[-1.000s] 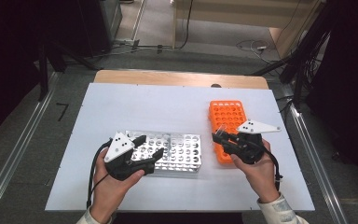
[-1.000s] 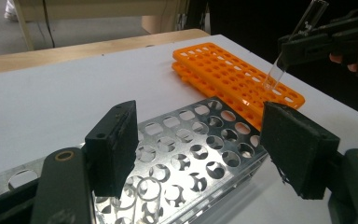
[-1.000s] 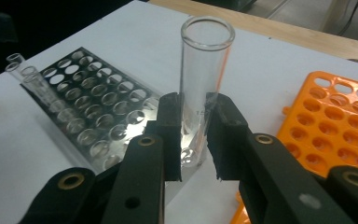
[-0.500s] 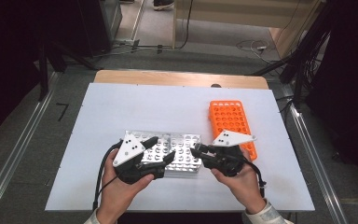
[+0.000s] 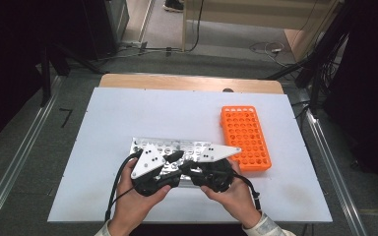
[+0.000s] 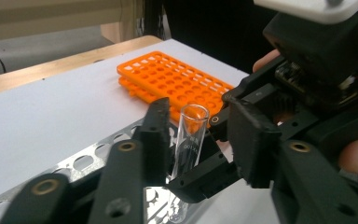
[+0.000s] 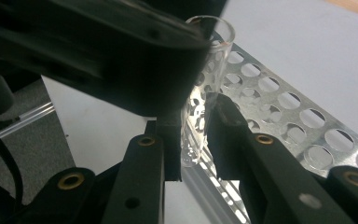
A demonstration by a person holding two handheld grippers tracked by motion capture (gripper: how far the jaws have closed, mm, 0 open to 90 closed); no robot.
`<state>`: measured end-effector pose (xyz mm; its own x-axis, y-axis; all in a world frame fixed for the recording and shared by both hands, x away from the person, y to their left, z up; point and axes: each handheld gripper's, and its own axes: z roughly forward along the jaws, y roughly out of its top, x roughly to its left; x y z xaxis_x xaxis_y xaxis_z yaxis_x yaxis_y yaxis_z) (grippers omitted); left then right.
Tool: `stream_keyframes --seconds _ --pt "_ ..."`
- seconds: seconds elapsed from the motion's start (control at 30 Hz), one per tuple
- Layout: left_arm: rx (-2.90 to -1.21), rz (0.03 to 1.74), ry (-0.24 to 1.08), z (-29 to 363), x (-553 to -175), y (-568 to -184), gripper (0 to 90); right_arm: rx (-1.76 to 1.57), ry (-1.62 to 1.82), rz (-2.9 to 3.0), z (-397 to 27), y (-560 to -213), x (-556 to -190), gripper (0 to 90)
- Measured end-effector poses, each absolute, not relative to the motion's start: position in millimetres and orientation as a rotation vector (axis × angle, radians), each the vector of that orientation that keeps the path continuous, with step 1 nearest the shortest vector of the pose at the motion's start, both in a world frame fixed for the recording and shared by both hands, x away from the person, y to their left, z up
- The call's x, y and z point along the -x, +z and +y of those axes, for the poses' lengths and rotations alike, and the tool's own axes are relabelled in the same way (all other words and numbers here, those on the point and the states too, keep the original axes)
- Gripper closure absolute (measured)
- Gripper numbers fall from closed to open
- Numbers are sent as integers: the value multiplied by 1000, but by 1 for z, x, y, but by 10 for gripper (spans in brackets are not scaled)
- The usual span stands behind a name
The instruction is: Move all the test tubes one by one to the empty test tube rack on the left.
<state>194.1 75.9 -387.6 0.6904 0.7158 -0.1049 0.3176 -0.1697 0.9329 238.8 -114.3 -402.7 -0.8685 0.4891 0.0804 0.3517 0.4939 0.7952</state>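
Two hand-held grippers met over the metal rack (image 5: 163, 146): right hand-held gripper (image 7: 193, 135) clamped a glass tube (image 7: 204, 84); left hand-held gripper (image 6: 193, 140), jaws just closing, pressed the same tube.

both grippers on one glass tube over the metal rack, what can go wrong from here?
1. The glass tube sits between both hand-held grippers: right hand-held gripper clamps it low, and the left hand-held gripper has just been closing on it. Opposed pulls could crack it.
2. If either releases early, the tube may tip onto the metal rack.
3. Crowded jaws could collide.
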Motion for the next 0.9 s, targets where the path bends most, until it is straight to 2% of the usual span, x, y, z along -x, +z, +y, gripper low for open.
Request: stream_keyframes --seconds 0.2,0.4,0.5,0.67,0.9 --pt "-1789 826 467 75 -196 -391 744 -722 1317 2585 -111 -403 -238 734" --pt "-1805 823 484 74 -197 -392 763 -729 1312 2591 -112 -405 -238 728" --pt "-1803 829 482 76 -198 -392 765 -731 1322 2582 -113 -405 -239 647" --pt "-1774 844 501 82 -200 -388 765 -746 1339 2559 -118 -404 -240 440" --pt "-1727 876 523 94 -203 -384 765 -805 1369 2511 -132 -404 -243 316"
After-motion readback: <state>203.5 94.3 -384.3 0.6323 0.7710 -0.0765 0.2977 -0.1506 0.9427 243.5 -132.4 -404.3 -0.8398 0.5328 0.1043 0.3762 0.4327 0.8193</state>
